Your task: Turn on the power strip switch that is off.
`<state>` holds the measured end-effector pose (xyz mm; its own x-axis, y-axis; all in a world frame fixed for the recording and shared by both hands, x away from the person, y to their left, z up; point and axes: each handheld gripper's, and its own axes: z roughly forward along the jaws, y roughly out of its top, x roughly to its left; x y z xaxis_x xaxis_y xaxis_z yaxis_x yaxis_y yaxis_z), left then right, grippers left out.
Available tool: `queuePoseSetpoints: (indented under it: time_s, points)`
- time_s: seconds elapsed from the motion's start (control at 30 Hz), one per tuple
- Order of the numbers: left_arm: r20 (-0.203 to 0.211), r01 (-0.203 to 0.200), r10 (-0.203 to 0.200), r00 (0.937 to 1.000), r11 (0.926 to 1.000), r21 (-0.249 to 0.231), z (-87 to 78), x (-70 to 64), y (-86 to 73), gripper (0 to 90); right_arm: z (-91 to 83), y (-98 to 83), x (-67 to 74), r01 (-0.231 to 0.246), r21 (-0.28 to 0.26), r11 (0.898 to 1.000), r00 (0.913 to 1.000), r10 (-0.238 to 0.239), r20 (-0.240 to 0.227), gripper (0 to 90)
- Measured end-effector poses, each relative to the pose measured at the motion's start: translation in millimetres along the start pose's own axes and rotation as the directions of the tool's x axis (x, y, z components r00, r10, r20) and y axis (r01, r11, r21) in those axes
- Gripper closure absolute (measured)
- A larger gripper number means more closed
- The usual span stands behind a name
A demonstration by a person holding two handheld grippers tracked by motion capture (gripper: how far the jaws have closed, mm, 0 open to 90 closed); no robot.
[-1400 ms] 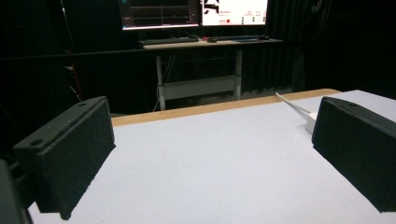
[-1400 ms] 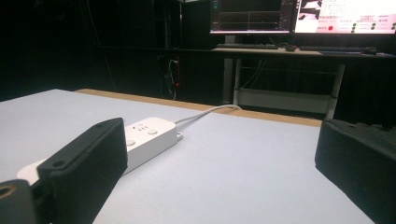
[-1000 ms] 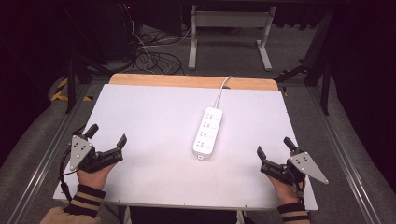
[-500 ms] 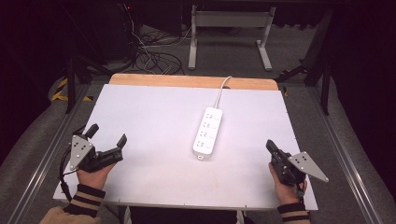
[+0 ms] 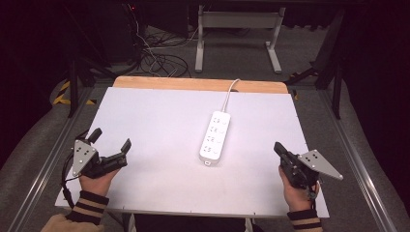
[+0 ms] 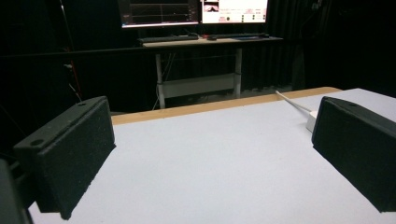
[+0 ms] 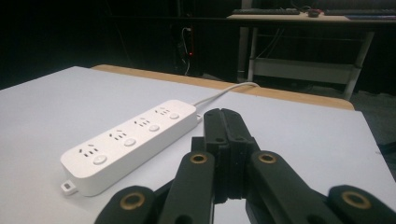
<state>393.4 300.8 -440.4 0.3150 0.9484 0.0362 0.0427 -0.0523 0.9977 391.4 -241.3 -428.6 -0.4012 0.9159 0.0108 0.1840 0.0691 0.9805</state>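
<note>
At the near edge of the white worktop [image 5: 159, 125], the left gripper [image 5: 110, 140] sits in the person's left hand [image 5: 96, 181] with its jaws spread wide and nothing between them; in the left gripper view the two black pads [image 6: 70, 154] stand far apart over bare white surface. At the near right, the right gripper [image 5: 279, 149] has just closed: its jaws are pressed together, pinching nothing, and it rests low over the worktop in the right hand [image 5: 295, 191]. Farther in, the white power strip [image 5: 215, 137] lies flat near the middle, well apart from the left gripper and nearer the right one, to that gripper's left and ahead. Its cable [image 5: 231, 92] runs away to the wooden far edge [image 5: 193, 83].
</note>
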Motion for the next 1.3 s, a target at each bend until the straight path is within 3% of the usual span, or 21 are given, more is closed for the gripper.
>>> queuePoseSetpoints:
  time_s: [0.17, 0.27, 0.4, 0.7, 0.8, 0.97, 1.03, 1.17, 1.3]
  points:
    - [-0.002, 0.002, -0.002, 1.0000, 1.0000, -0.001, 0.1, -0.1, 0.3, 0.0, 5.6, 21.6, 12.4, 0.035, 0.023, 0.999, 0.9984, -0.034, -0.046, 90.0]
    - [-0.001, 0.004, -0.004, 1.0000, 1.0000, 0.006, 0.9, 0.5, -0.1, 0.0, 12.0, 33.6, 21.8, 0.079, 0.056, 0.995, 0.9944, -0.075, -0.074, 90.0]
    - [-0.001, -0.001, 0.001, 1.0000, 1.0000, 0.008, 2.3, 0.4, -0.3, 0.0, 18.4, 53.7, 34.3, 0.104, 0.077, 0.992, 0.9889, -0.095, -0.115, 90.0]
    - [0.002, -0.013, 0.013, 0.9999, 0.9998, 0.012, 4.3, -1.5, -0.5, 0.1, 42.4, 89.1, 61.9, 0.125, 0.084, 0.989, 0.9768, -0.107, -0.186, 90.0]
    - [0.007, -0.011, 0.011, 0.9999, 0.9998, 0.017, 5.8, -2.2, -0.6, 0.1, 48.1, 100.9, 65.5, 0.100, 0.066, 0.993, 0.9749, -0.084, -0.206, 90.0]
    - [0.014, -0.016, 0.016, 0.9998, 0.9997, 0.020, 9.1, -4.1, -0.5, 0.1, 58.1, 103.8, 72.6, 0.117, 0.086, 0.989, 0.9721, -0.096, -0.214, 90.0]
    - [0.018, -0.022, 0.021, 0.9996, 0.9995, 0.021, 9.9, -5.0, -0.3, 0.1, 67.7, 101.9, 71.7, 0.122, 0.128, 0.984, 0.9755, -0.095, -0.199, 90.0]
    - [0.022, -0.023, 0.023, 0.9995, 0.9995, 0.020, 10.3, -6.1, 0.1, 0.1, 96.6, 98.1, 60.8, 0.098, 0.180, 0.979, 0.9819, -0.065, -0.178, 90.0]
    - [0.022, -0.030, 0.029, 0.9993, 0.9993, 0.023, 10.1, -5.3, -0.3, 0.1, 133.4, 87.7, 52.3, 0.083, 0.250, 0.965, 0.9876, -0.047, -0.150, 90.0]
